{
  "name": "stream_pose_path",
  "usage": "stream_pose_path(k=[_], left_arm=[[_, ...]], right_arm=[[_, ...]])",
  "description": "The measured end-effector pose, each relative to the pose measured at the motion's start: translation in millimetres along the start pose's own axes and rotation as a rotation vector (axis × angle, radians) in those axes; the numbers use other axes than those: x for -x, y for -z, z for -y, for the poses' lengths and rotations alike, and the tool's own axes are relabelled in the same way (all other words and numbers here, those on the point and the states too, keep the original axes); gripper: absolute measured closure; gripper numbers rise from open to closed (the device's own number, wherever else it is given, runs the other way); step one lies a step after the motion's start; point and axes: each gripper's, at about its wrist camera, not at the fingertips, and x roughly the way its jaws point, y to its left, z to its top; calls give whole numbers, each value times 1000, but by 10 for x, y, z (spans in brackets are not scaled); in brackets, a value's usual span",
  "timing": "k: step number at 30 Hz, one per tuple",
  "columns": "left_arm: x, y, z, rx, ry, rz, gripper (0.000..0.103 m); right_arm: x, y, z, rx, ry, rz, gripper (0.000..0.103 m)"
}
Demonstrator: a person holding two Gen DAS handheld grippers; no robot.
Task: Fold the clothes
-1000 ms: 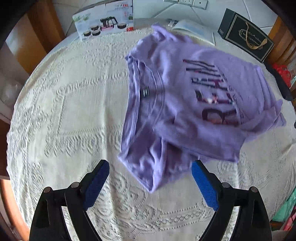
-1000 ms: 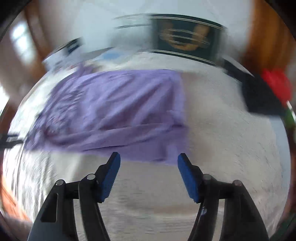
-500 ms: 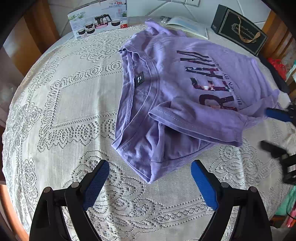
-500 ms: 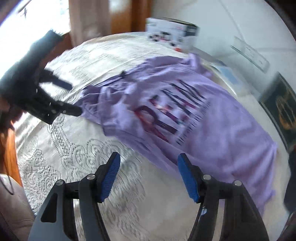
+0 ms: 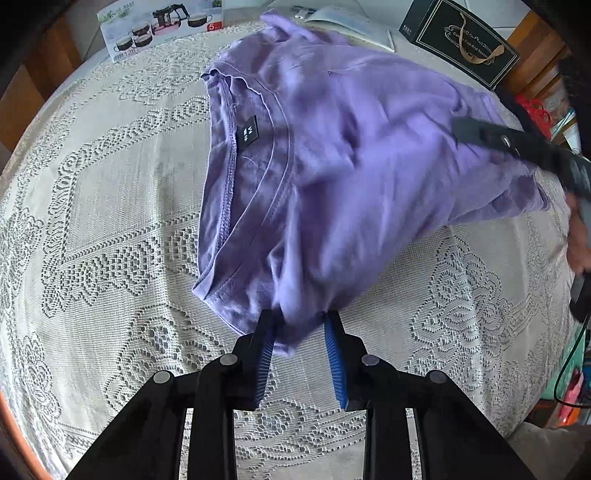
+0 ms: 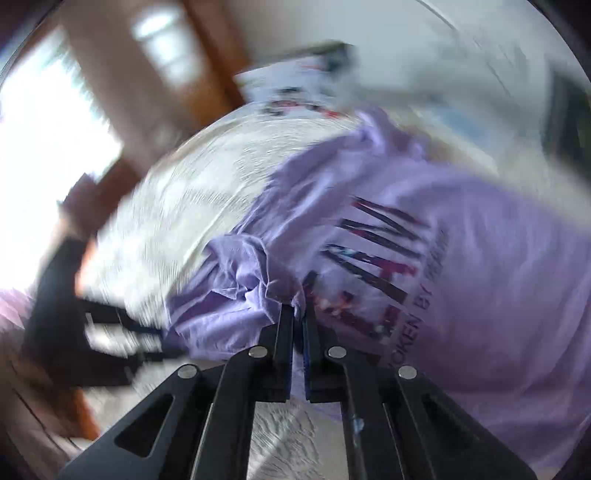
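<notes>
The purple T-shirt is pinched at six o'clock by the left gripper, and at three o'clock by the right gripper.

A home dining room, by the look of it; a round table under a cream lace tablecloth, wooden chair backs around it. A boxed glass tea set and a black gift box stand against a white tiled wall.
</notes>
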Motion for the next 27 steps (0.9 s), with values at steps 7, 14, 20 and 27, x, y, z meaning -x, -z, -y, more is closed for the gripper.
stream_pose_path(k=[7, 14, 20, 27], left_arm=[[252, -39, -51, 20, 17, 65, 43], [319, -88, -85, 48, -2, 103, 38], [19, -89, 24, 64, -50, 62, 38], [-48, -100, 102, 48, -121, 65, 81]], right_arm=[[782, 161, 735, -207, 125, 116, 40], [1753, 910, 1926, -474, 453, 145, 39], [1856, 1150, 2312, -566, 414, 115, 39], [1279, 1109, 2236, -385, 457, -58, 78]])
